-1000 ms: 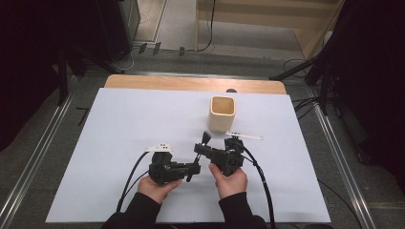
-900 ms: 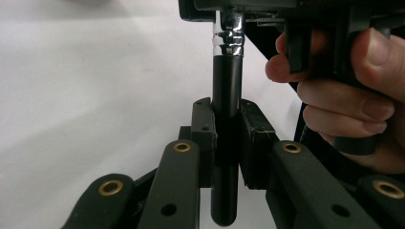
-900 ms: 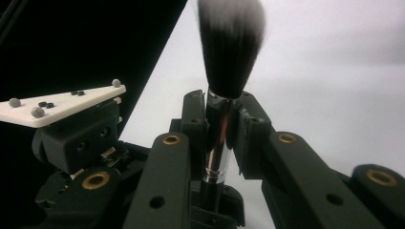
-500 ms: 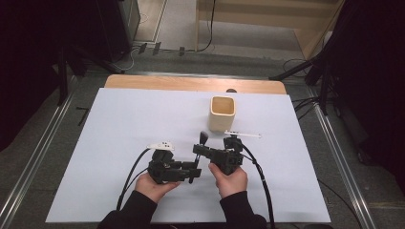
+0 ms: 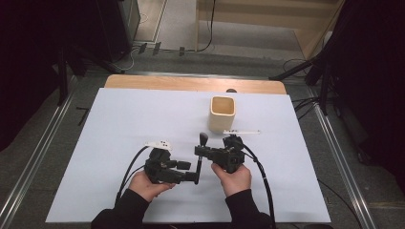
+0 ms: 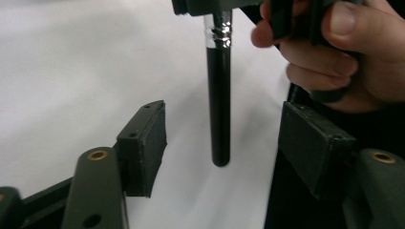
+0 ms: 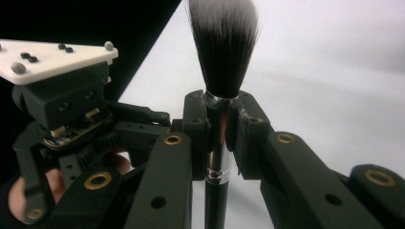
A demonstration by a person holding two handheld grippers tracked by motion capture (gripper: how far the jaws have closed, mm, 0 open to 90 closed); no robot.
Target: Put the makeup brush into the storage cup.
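Black grippers (image 5: pixel 197 164), brass screws, black cables, dark sleeves.

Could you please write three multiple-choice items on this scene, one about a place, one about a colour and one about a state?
1. Where does the wooden cup stand?
A. on the white sheet beyond the grippers
B. between the two hands
C. on the floor

2. What colour are the tips of the makeup brush's bristles?
A. red
B. white
C. green

3. How is the brush held?
A. in the left gripper alone
B. lying loose on the table
C. clamped at its ferrule by the right gripper

Answers:
1 A: the high view shows the cup on the sheet, farther from the person than both grippers.
2 B: the right gripper view shows dark bristles ending in white.
3 C: the right gripper's pads press on the silver ferrule, while the left gripper's jaws have just been opening and stand apart from the handle between them.
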